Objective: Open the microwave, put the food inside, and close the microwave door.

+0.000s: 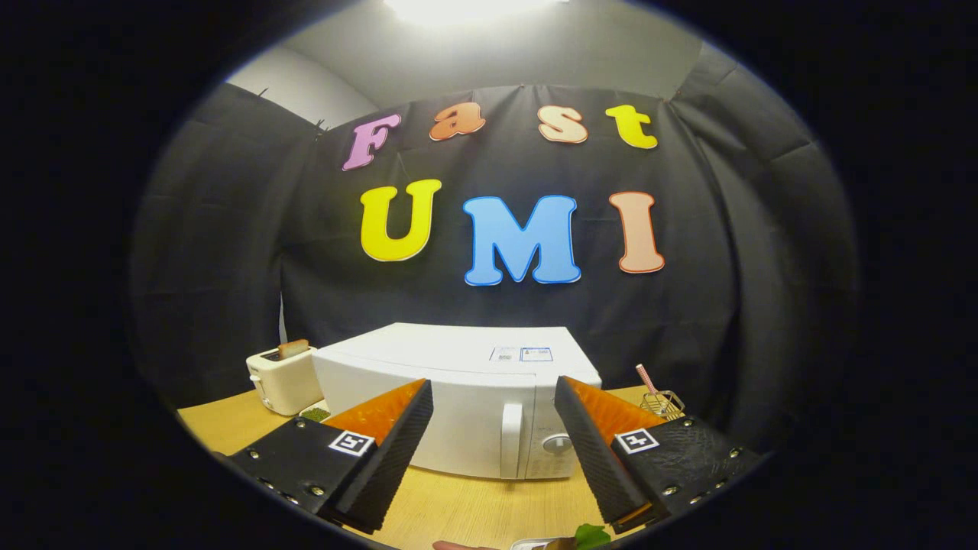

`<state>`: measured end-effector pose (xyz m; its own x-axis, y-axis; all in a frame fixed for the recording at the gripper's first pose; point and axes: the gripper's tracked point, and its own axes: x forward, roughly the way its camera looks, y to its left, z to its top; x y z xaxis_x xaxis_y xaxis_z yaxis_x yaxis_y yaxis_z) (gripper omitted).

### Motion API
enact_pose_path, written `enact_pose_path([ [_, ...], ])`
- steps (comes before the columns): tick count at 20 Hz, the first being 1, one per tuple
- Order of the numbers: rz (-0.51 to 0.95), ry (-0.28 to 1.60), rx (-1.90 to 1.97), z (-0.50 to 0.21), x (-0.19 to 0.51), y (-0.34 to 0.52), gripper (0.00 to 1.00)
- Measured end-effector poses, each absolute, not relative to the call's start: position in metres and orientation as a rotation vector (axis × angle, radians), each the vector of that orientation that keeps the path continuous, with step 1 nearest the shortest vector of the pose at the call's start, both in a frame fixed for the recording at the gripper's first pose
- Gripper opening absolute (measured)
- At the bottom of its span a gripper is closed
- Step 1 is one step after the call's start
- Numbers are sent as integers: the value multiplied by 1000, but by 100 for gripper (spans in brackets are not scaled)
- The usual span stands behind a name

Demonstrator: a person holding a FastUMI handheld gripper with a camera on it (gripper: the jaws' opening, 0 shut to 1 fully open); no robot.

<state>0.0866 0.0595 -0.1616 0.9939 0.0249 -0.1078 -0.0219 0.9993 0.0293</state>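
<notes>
From where I stand, the hand-held gripper (493, 447) hangs spread wide with nothing between its fingers, pointed straight at the microwave (458, 397), which sits on the wooden bench (466, 508) beyond the fingertips, at twelve o'clock from them, with its door closed. The door handle (511, 439) is a pale upright bar at the door's right side, showing in the gap between the two fingers, nearer the right one; just past it at three o'clock is a round dial (556, 443) on the control panel. That handle looks like the place to take hold: stiff moulded plastic, smooth and likely a bit slippery, so I would close the fingers across the bar from either side near its middle and pull outward. The oven itself looks boxy and heavy enough to stay put, though a sharp tug might drag it across the smooth bench, so a steady pull seems wiser. As for the food, a scrap of something green (588, 535) shows at the near bench side, at about five o'clock from the fingertips and close under the right finger, beside what may be a dish rim; too little shows to say what it is, but leafy food would be soft and light and easily crushed, better lifted by its dish. At ten o'clock from the microwave stands a cream toaster (283, 378) with a slice poking out, and at three o'clock a small wire basket (662, 402) holds a striped straw (646, 378); both are well clear of the door's swing, as far as I can judge.
</notes>
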Motion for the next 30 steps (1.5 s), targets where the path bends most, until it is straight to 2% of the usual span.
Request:
enact_pose_path([
  [12,-81,231,61,-253,157,43,99],
  [15,-103,216,53,-256,165,39,91],
  [17,-124,214,33,-264,168,36,80],
  [18,-115,220,29,-268,169,39,79],
  [19,-112,232,31,-273,169,41,58],
  [20,-119,221,36,-275,170,40,53],
  [21,-129,223,41,-278,173,39,53],
  [23,-145,231,64,-277,171,38,35],
  [24,-159,223,79,-273,164,38,35],
  [25,-172,223,92,-275,165,36,25],
  [26,-186,225,106,-279,169,37,25],
  [27,-199,226,100,-277,171,38,18],
  [30,-206,234,109,-277,166,39,8],
])
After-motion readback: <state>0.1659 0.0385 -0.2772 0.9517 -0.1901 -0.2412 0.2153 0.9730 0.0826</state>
